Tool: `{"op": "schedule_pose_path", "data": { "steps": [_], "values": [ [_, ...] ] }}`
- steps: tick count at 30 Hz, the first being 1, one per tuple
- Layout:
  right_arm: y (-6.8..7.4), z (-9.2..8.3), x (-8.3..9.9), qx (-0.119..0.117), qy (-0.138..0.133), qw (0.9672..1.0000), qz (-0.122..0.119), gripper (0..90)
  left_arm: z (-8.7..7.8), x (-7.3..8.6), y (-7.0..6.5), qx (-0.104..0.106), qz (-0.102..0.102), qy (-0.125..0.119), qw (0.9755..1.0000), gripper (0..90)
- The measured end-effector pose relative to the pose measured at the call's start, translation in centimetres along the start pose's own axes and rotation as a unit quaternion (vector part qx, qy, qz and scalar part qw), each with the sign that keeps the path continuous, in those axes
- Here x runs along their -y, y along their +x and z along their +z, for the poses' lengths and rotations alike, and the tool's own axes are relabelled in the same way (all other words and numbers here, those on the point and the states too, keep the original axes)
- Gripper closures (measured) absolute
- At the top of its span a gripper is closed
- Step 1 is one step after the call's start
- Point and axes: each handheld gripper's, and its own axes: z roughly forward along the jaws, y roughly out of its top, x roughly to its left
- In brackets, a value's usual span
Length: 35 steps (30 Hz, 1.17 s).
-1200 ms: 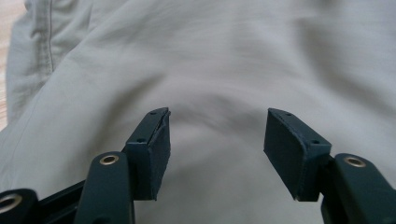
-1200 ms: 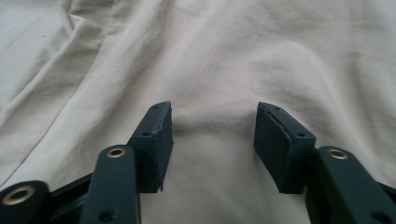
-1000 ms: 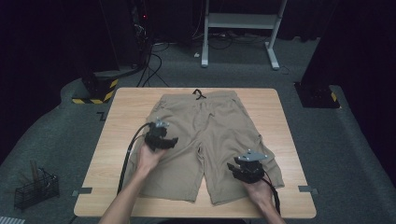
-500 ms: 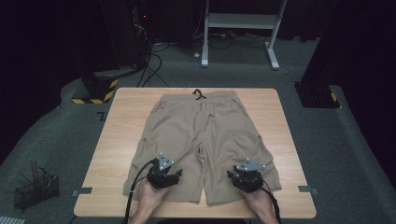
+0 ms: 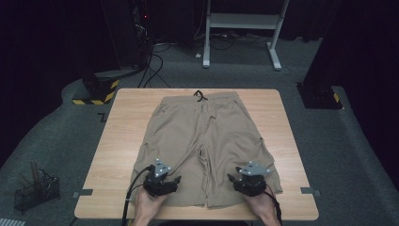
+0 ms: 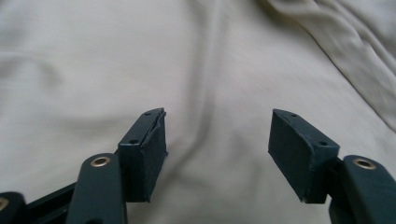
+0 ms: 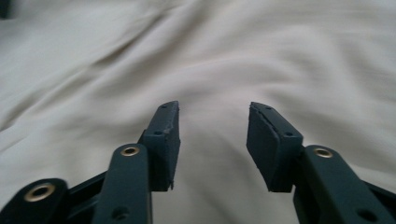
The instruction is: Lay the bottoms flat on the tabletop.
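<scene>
A pair of beige shorts (image 5: 202, 141) lies flat on the wooden table (image 5: 120, 141), waistband and black drawstring (image 5: 200, 95) at the far side. My left gripper (image 5: 165, 179) hovers over the near end of the left leg. Its jaws have just been opening and stand apart over smooth cloth (image 6: 201, 60); a soft crease runs between them, and the pads press on nothing (image 6: 217, 126). My right gripper (image 5: 244, 179) sits over the near end of the right leg. Its jaws have also just been opening, with rumpled cloth (image 7: 233, 56) under the gap (image 7: 212, 116).
A black wire basket (image 5: 35, 190) stands on the floor at the near left. A yellow-and-black striped base (image 5: 96, 92) lies past the table's far left corner, a black base (image 5: 320, 96) at the far right, and a white frame (image 5: 240, 28) behind.
My left gripper has come from the middle of the left leg back toward the near hem. My right gripper has stayed near the right hem, its jaws now wider.
</scene>
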Motion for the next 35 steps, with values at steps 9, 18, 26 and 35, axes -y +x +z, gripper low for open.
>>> {"op": "schedule_pose_path", "data": {
  "steps": [9, 18, 26, 35],
  "values": [
    [-5.8, -0.6, 1.7, 0.048, 0.02, 0.9952, 0.082, 50.5, 0.8, 1.1, 3.6, -0.013, -0.08, -0.008, 0.9967, 34.7],
    [-6.0, -1.6, 2.0, 0.072, 0.001, 0.9946, 0.075, 49.1, -0.2, 1.1, 4.8, -0.056, -0.059, -0.013, 0.9966, 34.0],
    [-6.7, -1.3, 2.4, 0.08, 0.027, 0.9937, 0.074, 46.1, 0.5, 1.6, 5.1, -0.05, -0.043, -0.005, 0.9978, 32.6],
    [-6.7, -1.3, 2.4, 0.076, 0.027, 0.9938, 0.076, 44.9, 0.5, 1.6, 5.1, -0.048, -0.044, -0.006, 0.9978, 31.9]
  ]
}}
